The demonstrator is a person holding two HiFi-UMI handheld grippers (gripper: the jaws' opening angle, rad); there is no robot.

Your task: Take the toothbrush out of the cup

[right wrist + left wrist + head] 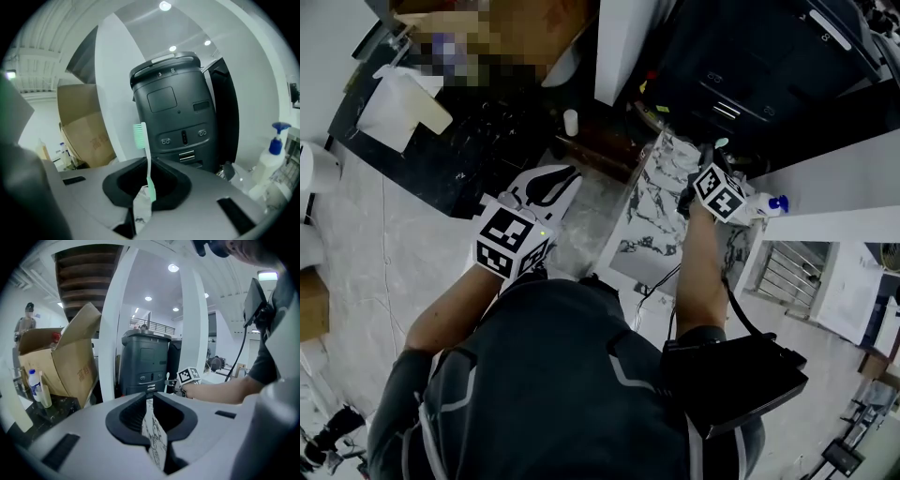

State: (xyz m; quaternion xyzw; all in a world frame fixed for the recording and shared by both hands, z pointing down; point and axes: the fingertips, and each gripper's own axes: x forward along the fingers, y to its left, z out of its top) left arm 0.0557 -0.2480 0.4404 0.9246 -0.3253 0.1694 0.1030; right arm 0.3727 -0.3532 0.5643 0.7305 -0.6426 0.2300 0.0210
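**Toothbrush stands upright in the right tongs**

The slim mint-green and white plastic toothbrush [147,167] is clamped in the right gripper [150,161]. The jaws pinch the lower handle. Its long axis runs nearly vertical, across the line the jaws point along, with the bristled head on top and leaning a little to the left in the right gripper view. No cup can be made out in any view, so the brush is probably already out of it.

The left gripper [149,397] hangs well apart at the person's left. Its jaws are drawn together on nothing, and only a sliver of the white, grey-veined marble counter [652,225] shows through the slit. The right hand is therefore the only one placed for whatever comes next.

The handle looks smooth, narrow and hard, so it could pivot in the black moulded pads if it is knocked.
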